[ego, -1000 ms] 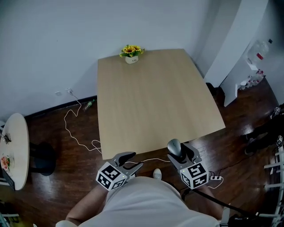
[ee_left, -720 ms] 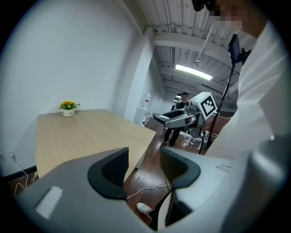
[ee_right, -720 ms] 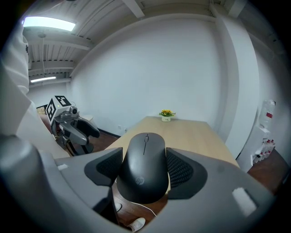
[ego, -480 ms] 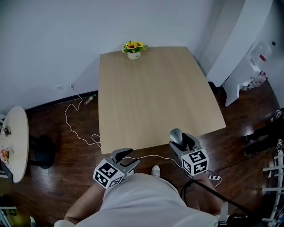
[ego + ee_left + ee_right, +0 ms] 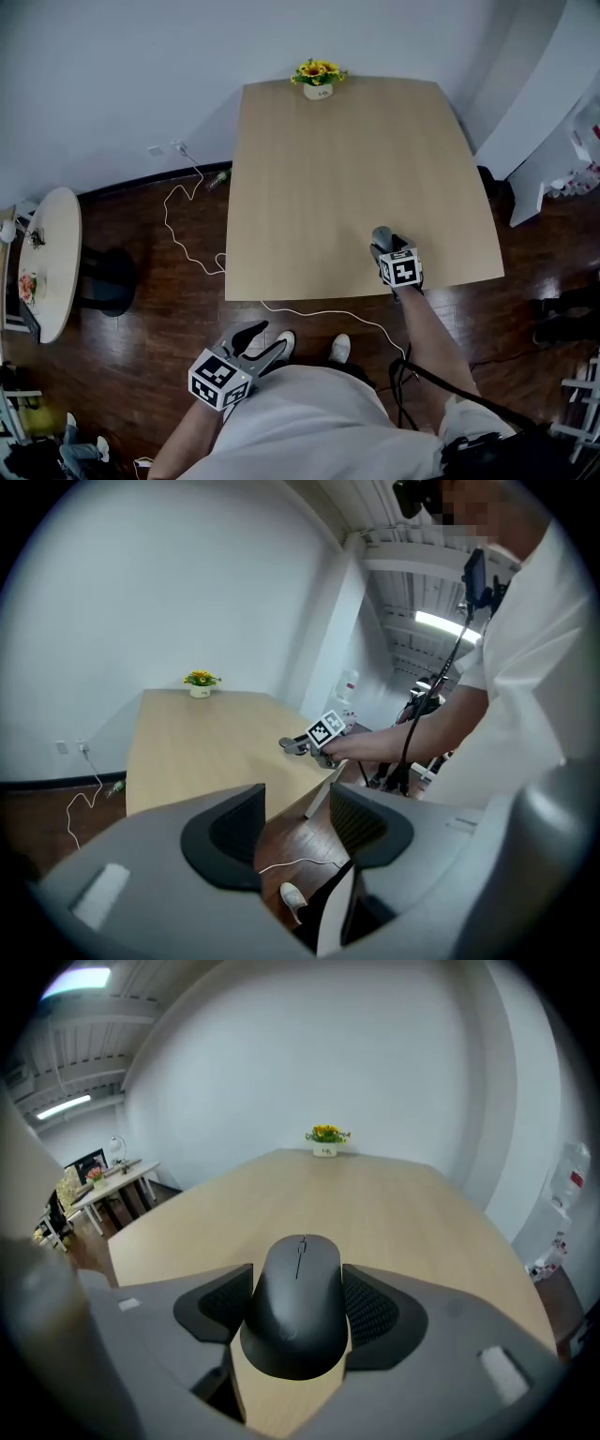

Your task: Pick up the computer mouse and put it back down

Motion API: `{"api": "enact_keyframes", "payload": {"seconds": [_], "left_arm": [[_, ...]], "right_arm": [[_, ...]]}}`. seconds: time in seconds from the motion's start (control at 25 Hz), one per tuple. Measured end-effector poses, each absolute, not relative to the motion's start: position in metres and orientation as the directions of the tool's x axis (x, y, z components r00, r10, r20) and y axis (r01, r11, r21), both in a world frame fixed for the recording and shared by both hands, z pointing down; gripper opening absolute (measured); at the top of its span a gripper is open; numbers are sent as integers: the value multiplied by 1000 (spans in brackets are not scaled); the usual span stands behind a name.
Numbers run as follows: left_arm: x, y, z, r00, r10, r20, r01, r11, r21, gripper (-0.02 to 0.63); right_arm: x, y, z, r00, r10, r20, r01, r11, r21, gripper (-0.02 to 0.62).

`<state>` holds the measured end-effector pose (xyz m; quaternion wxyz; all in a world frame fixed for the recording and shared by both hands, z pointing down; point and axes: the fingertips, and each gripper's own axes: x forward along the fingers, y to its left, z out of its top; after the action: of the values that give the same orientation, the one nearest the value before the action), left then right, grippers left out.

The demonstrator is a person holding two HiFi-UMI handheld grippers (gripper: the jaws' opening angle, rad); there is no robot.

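Note:
A dark grey computer mouse (image 5: 298,1305) sits between the jaws of my right gripper (image 5: 298,1309), which is shut on its sides. In the head view that right gripper (image 5: 387,247) holds the mouse (image 5: 382,236) over the near right part of the light wooden table (image 5: 328,169); whether the mouse touches the top I cannot tell. My left gripper (image 5: 260,341) hangs low beside the person's body, off the table, open with nothing between its jaws (image 5: 298,829). From the left gripper view the right gripper (image 5: 314,742) and mouse (image 5: 287,744) show at the table's near corner.
A small pot of yellow flowers (image 5: 318,79) stands at the table's far edge. A white cable (image 5: 192,253) trails over the dark wood floor to the left. A round white side table (image 5: 52,262) stands at far left. White furniture (image 5: 544,122) is at right.
The right gripper has carried the mouse forward from off the near edge to over the table's near right part. The head camera shifted. The left gripper stayed low.

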<state>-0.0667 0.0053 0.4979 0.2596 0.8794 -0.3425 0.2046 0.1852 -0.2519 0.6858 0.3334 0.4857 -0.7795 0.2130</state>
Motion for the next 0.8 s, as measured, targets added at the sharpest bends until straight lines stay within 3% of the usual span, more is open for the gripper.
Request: {"api": "enact_keyframes", "payload": {"seconds": [0.44, 0.56, 0.64, 0.8], "left_arm": [[-87, 6, 508, 598, -583, 550, -800, -477, 364, 190], [-89, -5, 508, 604, -585, 542, -795, -495, 351, 190], [-89, -12, 506, 624, -574, 530, -779, -517, 356, 190], [-84, -23, 496, 680, -532, 505, -724, -594, 351, 190]], "right_arm": [[182, -269, 760, -278, -557, 783, -911, 410, -31, 304], [180, -269, 762, -303, -543, 783, -906, 419, -60, 307], [179, -270, 753, -307, -550, 777, -905, 421, -59, 360], [178, -257, 710, -314, -609, 729, -910, 412, -47, 359]]}}
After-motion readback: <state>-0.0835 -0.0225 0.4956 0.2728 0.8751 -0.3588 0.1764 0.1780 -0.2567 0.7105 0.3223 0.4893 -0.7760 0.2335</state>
